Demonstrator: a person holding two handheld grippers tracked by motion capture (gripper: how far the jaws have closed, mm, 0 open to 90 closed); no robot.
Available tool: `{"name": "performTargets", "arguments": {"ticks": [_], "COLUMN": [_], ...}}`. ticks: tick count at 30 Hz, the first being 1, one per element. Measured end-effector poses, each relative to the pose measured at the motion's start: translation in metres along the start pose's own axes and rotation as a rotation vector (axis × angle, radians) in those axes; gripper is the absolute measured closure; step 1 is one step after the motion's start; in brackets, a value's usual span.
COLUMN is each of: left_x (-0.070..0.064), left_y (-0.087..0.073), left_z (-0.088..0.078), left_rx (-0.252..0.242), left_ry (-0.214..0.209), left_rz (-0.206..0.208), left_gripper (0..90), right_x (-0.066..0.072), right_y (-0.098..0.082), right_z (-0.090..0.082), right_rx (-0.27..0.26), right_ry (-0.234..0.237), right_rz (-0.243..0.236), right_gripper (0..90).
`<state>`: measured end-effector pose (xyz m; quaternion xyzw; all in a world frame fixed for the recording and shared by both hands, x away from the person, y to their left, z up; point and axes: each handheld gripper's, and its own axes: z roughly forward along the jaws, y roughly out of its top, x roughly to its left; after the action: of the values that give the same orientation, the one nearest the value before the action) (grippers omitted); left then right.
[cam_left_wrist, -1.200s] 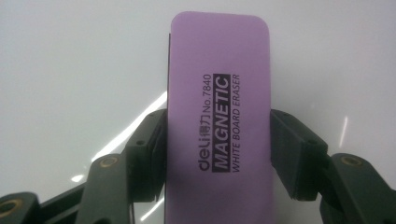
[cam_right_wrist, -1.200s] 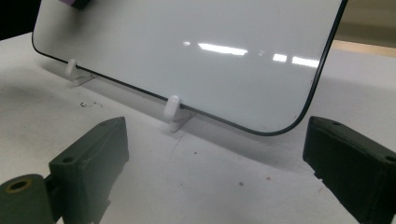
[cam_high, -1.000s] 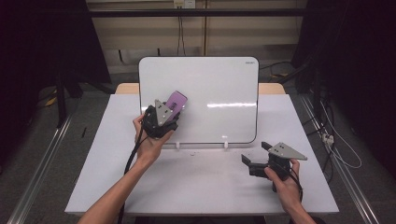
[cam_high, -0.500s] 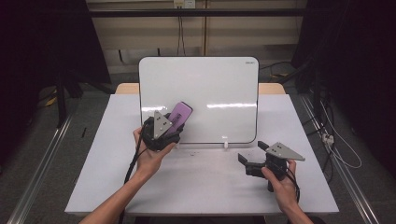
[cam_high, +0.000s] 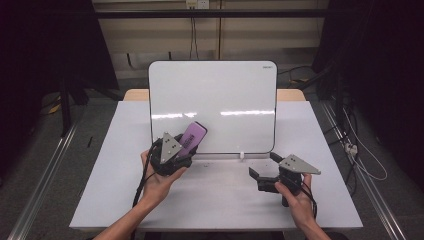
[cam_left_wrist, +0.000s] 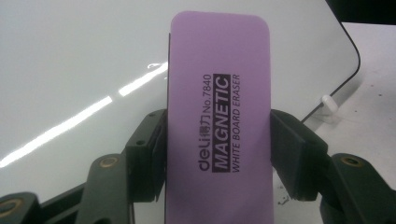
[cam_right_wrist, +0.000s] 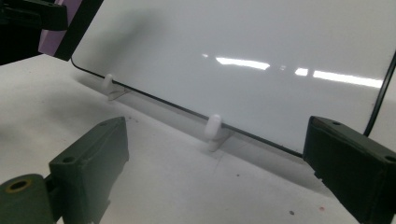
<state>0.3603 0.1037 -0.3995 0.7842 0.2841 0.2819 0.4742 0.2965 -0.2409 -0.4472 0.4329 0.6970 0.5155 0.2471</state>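
Purple eraser (cam_left_wrist: 218, 121) is pinched between the jaws of the left gripper (cam_high: 172, 150), just in front of the whiteboard (cam_high: 225, 95). Right gripper (cam_high: 272, 172) rests spread, holding nothing, on the table (cam_high: 215, 200).

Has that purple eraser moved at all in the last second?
Yes. In the high view the purple eraser, clamped in the left gripper, has slid down the whiteboard toward its bottom edge and a little to the right.
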Motion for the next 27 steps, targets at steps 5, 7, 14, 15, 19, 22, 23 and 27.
{"name": "performTargets", "arguments": {"ticks": [5,7,14,15,19,22,23,27], "left_x": [0.000,0.000,-0.003,-0.003,-0.004,-0.005,-0.006,-0.011], "left_y": [-0.002,-0.002,-0.005,-0.005,-0.004,-0.002,-0.001,0.007], "left_z": [-0.005,-0.007,-0.009,-0.009,-0.009,-0.009,-0.008,-0.004], "left_rx": [-0.028,-0.048,-0.099,-0.106,-0.126,-0.145,-0.145,-0.161], "left_ry": [-0.024,-0.029,-0.070,-0.074,-0.099,-0.109,-0.114,-0.137], "left_rz": [-0.058,-0.077,-0.168,-0.180,-0.223,-0.233,-0.231,-0.229], "left_gripper": [41.2,41.2,41.2,41.2,41.2,41.2,41.2,41.2], "right_x": [0.003,0.005,0.016,0.019,0.028,0.034,0.037,0.046], "right_y": [0.002,0.003,0.014,0.016,0.024,0.030,0.033,0.039], "right_z": [0.003,0.005,0.016,0.019,0.026,0.030,0.032,0.041], "right_rx": [-0.017,-0.026,-0.080,-0.096,-0.150,-0.193,-0.200,-0.204], "right_ry": [0.005,0.020,0.061,0.072,0.111,0.145,0.148,0.162], "right_rz": [0.004,0.009,0.011,0.020,0.023,0.031,0.029,0.005], "right_gripper": [7.9,8.5,7.7,7.7,7.7,7.7,7.7,8.4]}}
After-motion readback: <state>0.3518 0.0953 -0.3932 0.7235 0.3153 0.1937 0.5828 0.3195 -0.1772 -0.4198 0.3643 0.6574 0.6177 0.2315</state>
